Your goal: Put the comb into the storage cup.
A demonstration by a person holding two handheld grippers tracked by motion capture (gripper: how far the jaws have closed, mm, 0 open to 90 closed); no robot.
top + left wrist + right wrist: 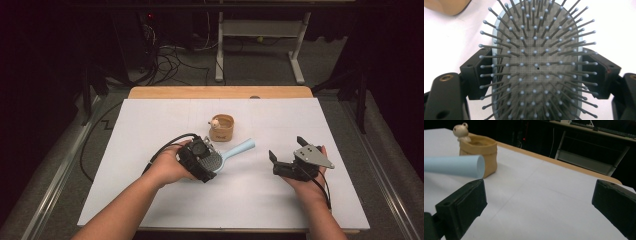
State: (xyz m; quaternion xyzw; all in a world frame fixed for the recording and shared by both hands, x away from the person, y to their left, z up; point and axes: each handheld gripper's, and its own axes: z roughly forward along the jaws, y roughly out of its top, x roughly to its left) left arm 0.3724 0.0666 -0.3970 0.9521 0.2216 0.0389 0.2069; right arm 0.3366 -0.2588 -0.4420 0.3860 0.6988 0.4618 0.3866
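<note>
1. Hairbrush (216, 161) lies on the white counter (250, 200), bristles up, just in front of the tan pouch-shaped holder (222, 128) with its small bear figure (215, 122); its pale blue handle (240, 148) points toward my right side.
2. My left gripper (200, 159) has its jaws clamped on the two long edges of the brush head (536, 65), one on each side of the bristle pad.
3. My right gripper (286, 159) waits well apart from the brush, jaws wide with nothing between them; the handle's end (477, 167) sits just above and beyond one jaw.
4. To do this well, I think I should keep the left grip steady and level so the head cannot twist.
5. I should bring the right jaws squarely around the handle near its end, then close only once it is centred between them.
</note>
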